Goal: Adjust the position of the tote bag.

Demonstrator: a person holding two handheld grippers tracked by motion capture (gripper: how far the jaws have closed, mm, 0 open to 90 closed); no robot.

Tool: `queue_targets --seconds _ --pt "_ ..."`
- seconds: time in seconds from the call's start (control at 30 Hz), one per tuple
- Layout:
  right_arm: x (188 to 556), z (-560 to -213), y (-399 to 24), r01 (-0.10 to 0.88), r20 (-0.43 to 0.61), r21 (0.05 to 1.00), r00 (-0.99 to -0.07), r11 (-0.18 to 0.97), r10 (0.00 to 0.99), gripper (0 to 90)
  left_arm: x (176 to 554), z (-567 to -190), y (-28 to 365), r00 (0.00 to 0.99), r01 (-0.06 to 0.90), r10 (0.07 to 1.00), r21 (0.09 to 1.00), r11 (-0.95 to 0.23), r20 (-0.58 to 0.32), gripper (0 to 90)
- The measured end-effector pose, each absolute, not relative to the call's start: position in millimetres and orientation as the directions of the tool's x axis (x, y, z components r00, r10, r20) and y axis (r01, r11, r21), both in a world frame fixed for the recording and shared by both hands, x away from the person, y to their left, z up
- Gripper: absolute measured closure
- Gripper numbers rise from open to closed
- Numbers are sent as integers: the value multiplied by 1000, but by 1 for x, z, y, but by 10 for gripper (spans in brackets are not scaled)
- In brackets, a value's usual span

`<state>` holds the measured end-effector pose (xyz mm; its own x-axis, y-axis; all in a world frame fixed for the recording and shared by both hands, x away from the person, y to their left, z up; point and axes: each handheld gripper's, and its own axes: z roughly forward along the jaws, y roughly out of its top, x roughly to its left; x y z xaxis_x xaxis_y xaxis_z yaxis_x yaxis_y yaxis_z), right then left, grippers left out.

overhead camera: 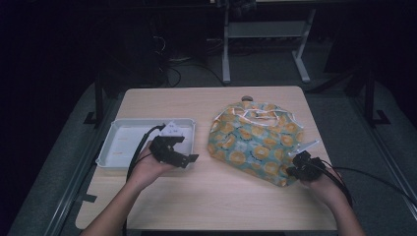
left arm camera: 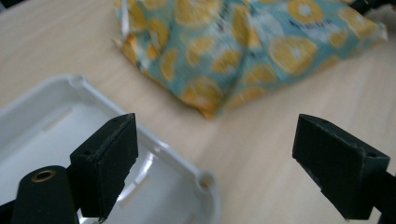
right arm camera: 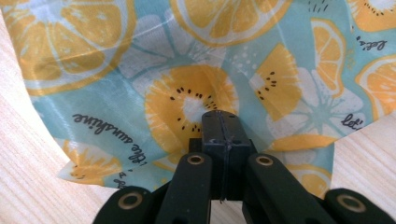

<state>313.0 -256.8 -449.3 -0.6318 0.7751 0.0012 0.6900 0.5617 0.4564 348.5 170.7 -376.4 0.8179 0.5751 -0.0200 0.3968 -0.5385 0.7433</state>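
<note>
A teal cloth bag (overhead camera: 253, 137) printed with orange slices lies on the right half of the table, its drawstring mouth at the far end. My right gripper (overhead camera: 297, 164) sits at the bag's near right corner. In the right gripper view its jaws (right arm camera: 220, 116) are pressed together over the bag (right arm camera: 187, 56), and creases in the cloth run in to their tips. My left gripper (overhead camera: 187, 150) hovers over the near right corner of a white tray (overhead camera: 105, 157). Its jaws stand wide apart (left arm camera: 215, 130) with nothing between them, pointing towards the bag (left arm camera: 243, 51).
The tray's rim (left arm camera: 205, 182) lies just under the left jaw. A small white item (overhead camera: 172, 129) rests at the tray's far right. The wooden table (overhead camera: 206, 196) is bare between tray and bag and along its near edge. Desk legs and cables stand beyond the far edge.
</note>
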Motion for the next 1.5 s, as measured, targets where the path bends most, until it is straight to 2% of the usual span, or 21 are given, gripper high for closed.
queue_targets --seconds 0.17,0.5,0.57,0.67,0.7,0.8,0.93,1.23,1.5 --pt "313 -449 -256 690 2 457 -632 562 775 899 382 -367 155 808 415 587 744 -524 -38 145" --pt "313 -448 -256 680 -9 462 -639 570 769 893 419 -372 135 788 467 610 732 -497 -89 193" --pt "313 -438 -261 688 31 518 -609 508 793 842 427 -374 130 786 474 611 725 -499 -94 210" --pt "315 -433 -264 693 48 540 -591 477 805 802 437 -378 123 782 486 615 713 -506 -97 219" --pt "319 -428 -267 699 47 562 -560 441 827 743 440 -379 121 777 491 622 713 -500 -98 221" --pt "328 -422 -275 712 55 588 -509 384 859 656 454 -382 113 765 509 636 701 -499 -102 223" --pt "346 -419 -286 717 67 625 -442 308 895 595 467 -388 104 749 531 654 686 -497 -106 227" --pt "382 -433 -299 762 78 607 -340 226 937 438 487 -408 87 727 580 674 644 -499 -133 226" --pt "401 -446 -307 792 89 587 -270 169 959 401 504 -424 71 687 625 717 601 -499 -119 226"
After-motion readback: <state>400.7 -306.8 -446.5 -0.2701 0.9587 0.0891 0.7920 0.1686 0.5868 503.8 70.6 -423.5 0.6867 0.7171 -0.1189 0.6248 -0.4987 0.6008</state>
